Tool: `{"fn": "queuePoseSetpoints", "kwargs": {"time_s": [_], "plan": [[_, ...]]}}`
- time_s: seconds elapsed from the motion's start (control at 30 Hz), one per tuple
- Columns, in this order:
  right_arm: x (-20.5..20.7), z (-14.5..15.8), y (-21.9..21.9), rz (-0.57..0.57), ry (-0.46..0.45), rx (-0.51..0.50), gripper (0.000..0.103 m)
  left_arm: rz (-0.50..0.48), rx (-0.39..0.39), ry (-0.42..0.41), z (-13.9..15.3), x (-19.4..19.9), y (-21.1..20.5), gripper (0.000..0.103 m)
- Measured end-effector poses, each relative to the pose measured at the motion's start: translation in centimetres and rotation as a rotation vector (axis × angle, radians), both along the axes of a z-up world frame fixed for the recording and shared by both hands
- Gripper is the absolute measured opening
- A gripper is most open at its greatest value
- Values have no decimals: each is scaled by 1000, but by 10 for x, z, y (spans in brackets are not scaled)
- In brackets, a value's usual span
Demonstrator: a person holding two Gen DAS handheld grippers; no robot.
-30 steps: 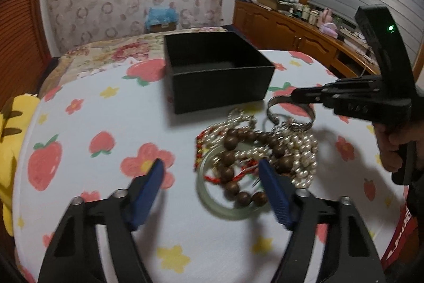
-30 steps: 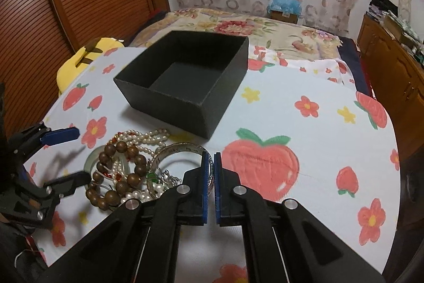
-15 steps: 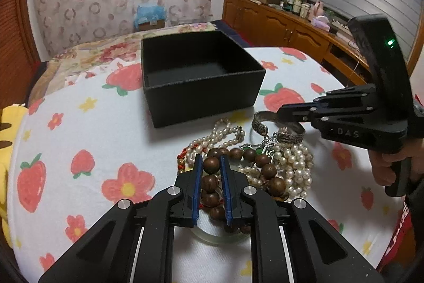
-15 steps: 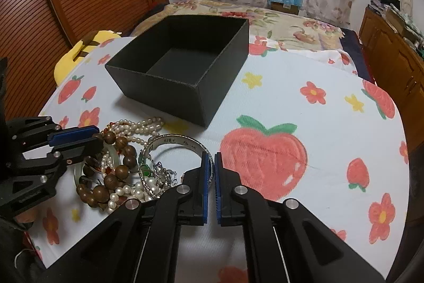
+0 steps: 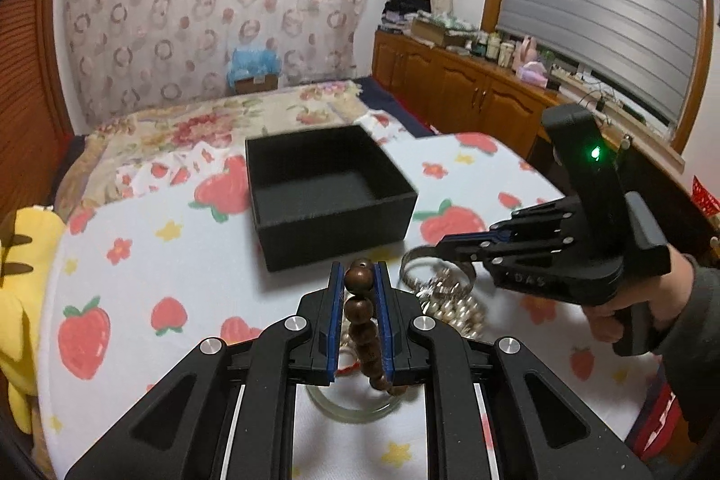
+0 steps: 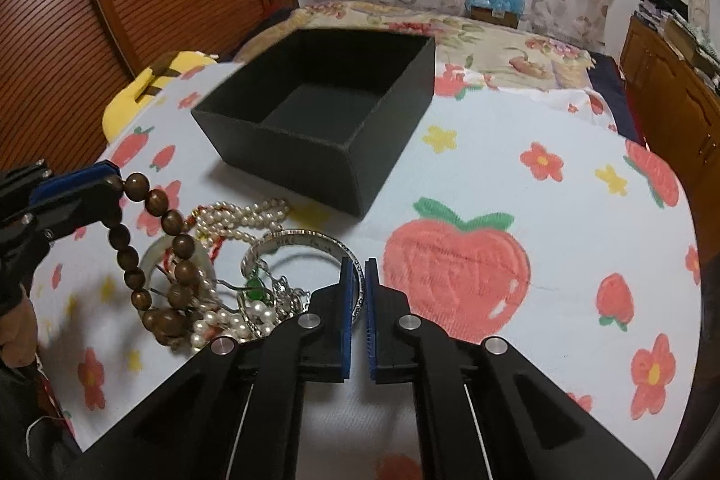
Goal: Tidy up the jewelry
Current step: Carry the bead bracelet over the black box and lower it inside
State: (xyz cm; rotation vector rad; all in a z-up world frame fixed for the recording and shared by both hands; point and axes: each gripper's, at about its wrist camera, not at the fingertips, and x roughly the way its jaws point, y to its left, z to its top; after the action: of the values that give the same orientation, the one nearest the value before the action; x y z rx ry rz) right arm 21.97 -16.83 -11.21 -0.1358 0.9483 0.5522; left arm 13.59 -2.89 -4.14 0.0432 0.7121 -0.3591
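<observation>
So the left gripper (image 5: 359, 277) has its jaws clamped on a brown wooden bead bracelet (image 6: 155, 250), pinching it near the top bead, and the rest of the strand hangs in a loop from there down to the jewelry pile (image 6: 234, 282), where its lowest beads are in among the pearls. From the left wrist view you can see the beads running straight down between the blue pads (image 5: 335, 313). The right gripper (image 6: 358, 282) has its jaws squeezed together on the rim of a silver bangle (image 6: 297, 241), which sits at the right edge of the pile on the bench (image 6: 517, 187). The pile itself is a tangle: a pearl strand (image 6: 243, 212), a pale green jade bangle (image 5: 351, 408) lying flat underneath, a bit of red cord, and a small green stone (image 6: 255, 283) in some silver chain. The black box (image 6: 324, 111) sits open just behind the pile, nothing visible inside it. The bench is covered in a white cloth with strawberries and flowers. In the left wrist view a hand (image 5: 639, 300) with a dark sleeve is wrapped around the right gripper's handle, and a green light glows on its body. A yellow plush toy (image 5: 18, 268) pokes in at the bench's left edge.
</observation>
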Motion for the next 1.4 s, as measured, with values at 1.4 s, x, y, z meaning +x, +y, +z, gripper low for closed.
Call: {"fn": "queuePoseSetpoints", "kwargs": {"time_s": [1.4], "plan": [[85,34,21,81,-148,56,8,-17,-11,-35,44,108,8,12]]}}
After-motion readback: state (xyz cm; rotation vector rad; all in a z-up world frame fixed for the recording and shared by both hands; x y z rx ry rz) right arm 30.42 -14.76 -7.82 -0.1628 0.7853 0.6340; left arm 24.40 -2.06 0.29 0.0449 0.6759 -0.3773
